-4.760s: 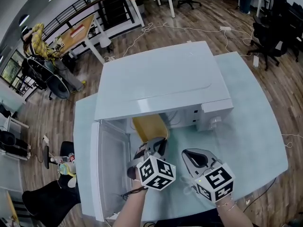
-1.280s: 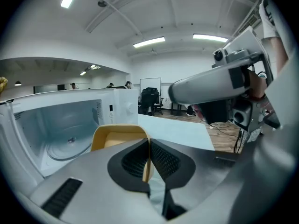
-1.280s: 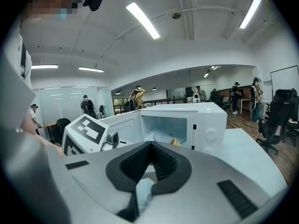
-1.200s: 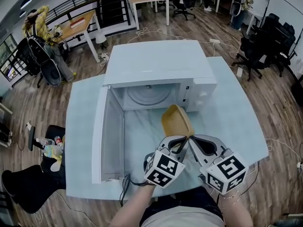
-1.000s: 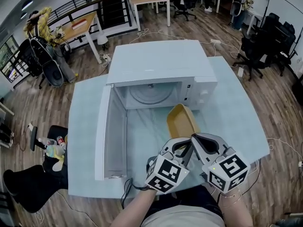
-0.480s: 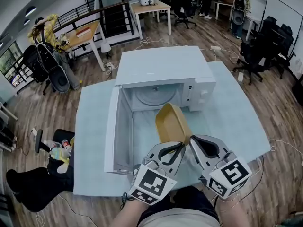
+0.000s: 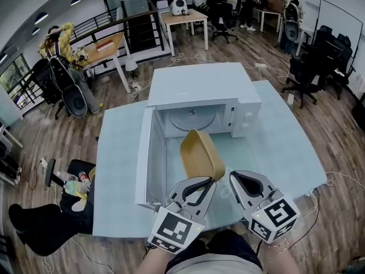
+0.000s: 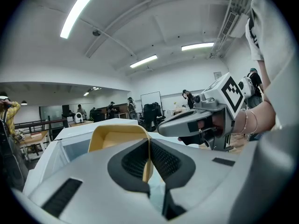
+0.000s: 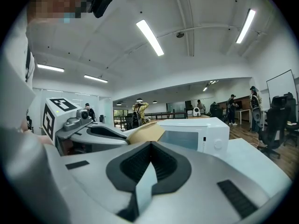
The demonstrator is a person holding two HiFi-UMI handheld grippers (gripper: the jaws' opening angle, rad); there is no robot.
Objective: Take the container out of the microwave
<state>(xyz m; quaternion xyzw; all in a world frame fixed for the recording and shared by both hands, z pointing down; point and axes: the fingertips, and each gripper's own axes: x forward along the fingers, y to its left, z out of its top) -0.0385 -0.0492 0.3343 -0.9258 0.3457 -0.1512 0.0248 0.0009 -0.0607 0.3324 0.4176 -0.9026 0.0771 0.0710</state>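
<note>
The white microwave (image 7: pixel 199 84) stands on the pale table (image 7: pixel 285 147) with its door (image 7: pixel 145 156) swung wide to the left and its cavity bare. A tan, rounded container (image 7: pixel 201 156) hangs tilted in the air in front of the opening. My left gripper (image 7: pixel 210 180) is shut on its near rim. In the left gripper view the container (image 8: pixel 117 136) rises beyond the left gripper (image 8: pixel 148 157), its rim between the pads. My right gripper (image 7: pixel 232 176) sits just to the right, shut and holding nothing. In the right gripper view, the right gripper (image 9: pixel 149 146) shows its pads meeting.
The microwave (image 9: pixel 196 134) fills the table's middle, with bare tabletop to its right. A cable (image 7: pixel 153 209) lies at the door's front corner. Beyond the table stand desks (image 7: pixel 182 19), office chairs (image 7: pixel 311 67), a loaded cart (image 7: pixel 63 84) and people far off.
The container, seen inside the microwave at first, has come out and risen toward me with the left gripper. The right gripper drew back alongside it.
</note>
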